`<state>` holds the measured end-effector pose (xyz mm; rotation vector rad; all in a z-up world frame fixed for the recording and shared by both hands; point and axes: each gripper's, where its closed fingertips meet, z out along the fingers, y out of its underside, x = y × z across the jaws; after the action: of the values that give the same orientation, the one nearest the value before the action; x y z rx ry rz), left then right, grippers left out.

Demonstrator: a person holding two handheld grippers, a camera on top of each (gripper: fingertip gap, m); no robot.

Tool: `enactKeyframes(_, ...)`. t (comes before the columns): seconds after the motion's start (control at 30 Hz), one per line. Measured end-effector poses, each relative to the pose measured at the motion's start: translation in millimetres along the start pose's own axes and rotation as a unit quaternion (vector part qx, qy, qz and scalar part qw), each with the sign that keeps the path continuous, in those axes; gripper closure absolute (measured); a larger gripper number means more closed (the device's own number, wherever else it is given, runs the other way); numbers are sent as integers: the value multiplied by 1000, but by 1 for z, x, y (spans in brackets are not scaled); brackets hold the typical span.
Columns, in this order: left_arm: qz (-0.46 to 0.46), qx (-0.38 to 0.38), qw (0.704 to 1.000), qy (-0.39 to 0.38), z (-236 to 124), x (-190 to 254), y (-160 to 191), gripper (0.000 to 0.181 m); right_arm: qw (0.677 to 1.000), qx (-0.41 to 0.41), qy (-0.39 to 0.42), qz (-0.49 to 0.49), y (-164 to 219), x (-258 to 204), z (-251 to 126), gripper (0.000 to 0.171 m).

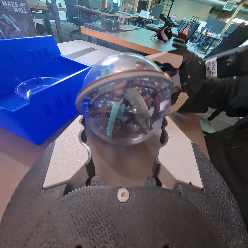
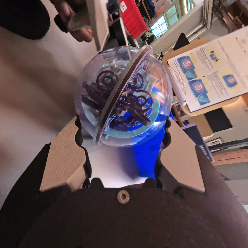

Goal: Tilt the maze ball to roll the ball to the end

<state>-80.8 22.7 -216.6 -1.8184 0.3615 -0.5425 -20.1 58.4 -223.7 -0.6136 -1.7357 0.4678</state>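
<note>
The maze ball (image 1: 124,99) hangs above the table (image 1: 20,154), pinched between the fingertips of both grippers, left gripper (image 1: 122,128) and right gripper (image 2: 122,127). Its seam ring (image 2: 120,94) slants steeply. The blue tray (image 1: 33,83) sits just beside it.

Maze ball (image 1: 124,99) between fingers of left gripper (image 1: 122,128), above table (image 1: 16,154). Right gripper (image 1: 173,80) at ball's right side, probably touching. Tray (image 1: 40,107) left of ball, on table; dome (image 1: 33,85) inside tray. Box (image 1: 14,18) behind tray.
</note>
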Motion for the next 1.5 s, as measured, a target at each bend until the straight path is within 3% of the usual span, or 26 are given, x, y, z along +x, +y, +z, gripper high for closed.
enactKeyframes(0.2, 14, -23, 999, 23, 7, 11, 10, 52, 998, 21, 6, -55, -19, -10, -5, 51)
enactKeyframes(0.3, 43, -26, 998, 41, 3, 13, 15, 53, 997, 75, -25, 22, -38, -6, -17, 69)
enactKeyframes(0.37, 69, -36, 996, 44, 1, 13, 21, 54, 989, 108, -50, 89, -48, 2, -27, 71)
enactKeyframes(0.5, 103, -57, 992, 41, 0, 11, 32, 57, 962, 111, -139, 206, -33, 4, -33, 77)
enactKeyframes(0.63, 140, -81, 987, 18, 0, 3, 43, 71, 943, 109, -172, 262, -22, 8, -35, 74)
enactKeyframes(0.83, 119, -68, 991, 10, -16, -8, 36, 80, 948, 69, -167, 263, -3, 6, -28, 72)
enactKeyframes(0.97, -10, 49, 997, 61, -35, -7, -4, 78, 948, 63, -159, 270, 1, 6, -22, 72)
enactKeyframes(1.07, -47, 100, 993, 31, -30, -17, -19, 76, 955, 58, -140, 253, 0, 5, -17, 73)
enactKeyframes(1.2, -50, 71, 996, 27, -13, -14, -11, 77, 978, 43, -93, 184, 0, 4, -9, 79)
enactKeyframes(1.37, -4, 53, 998, 43, -18, -6, -2, 75, 996, 32, -46, 68, -5, 0, -11, 88)
enactKeyframes(1.5, 45, 41, 997, 45, -20, 1, 2, 76, 991, 63, -74, 90, -14, -2, -19, 94)
